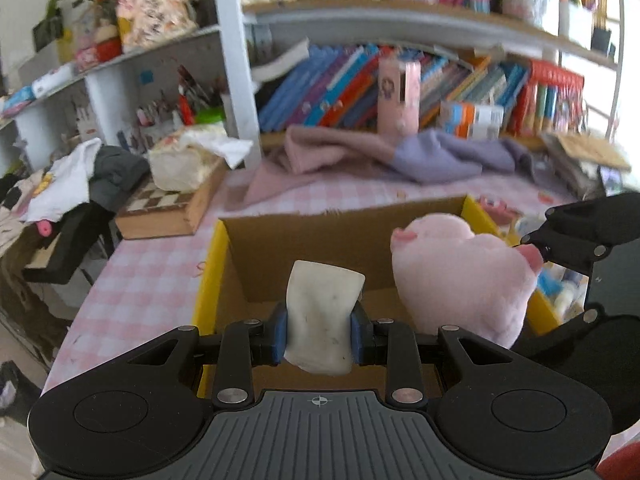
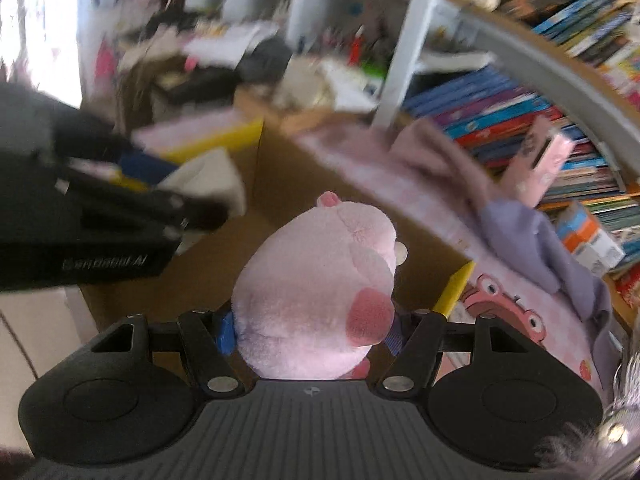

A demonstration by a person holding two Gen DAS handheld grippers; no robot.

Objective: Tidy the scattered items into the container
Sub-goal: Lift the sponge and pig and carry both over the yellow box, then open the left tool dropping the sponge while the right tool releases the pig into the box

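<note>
My left gripper (image 1: 319, 334) is shut on a white soft pouch (image 1: 323, 316) and holds it over the open cardboard box (image 1: 280, 248) with yellow edges. My right gripper (image 2: 310, 330) is shut on a pink pig plush (image 2: 320, 292) and holds it above the same box (image 2: 288, 176). In the left wrist view the plush (image 1: 460, 280) hangs at the box's right side, with the right gripper's black body behind it. In the right wrist view the left gripper and its white pouch (image 2: 212, 180) show at the left, blurred.
The box stands on a pink checked tablecloth (image 1: 152, 280). Pink and lilac cloths (image 1: 380, 156) lie behind it below bookshelves. A chessboard box (image 1: 168, 208) with a tissue pack and a clothes pile sit to the left. A red car toy (image 2: 504, 308) lies right of the box.
</note>
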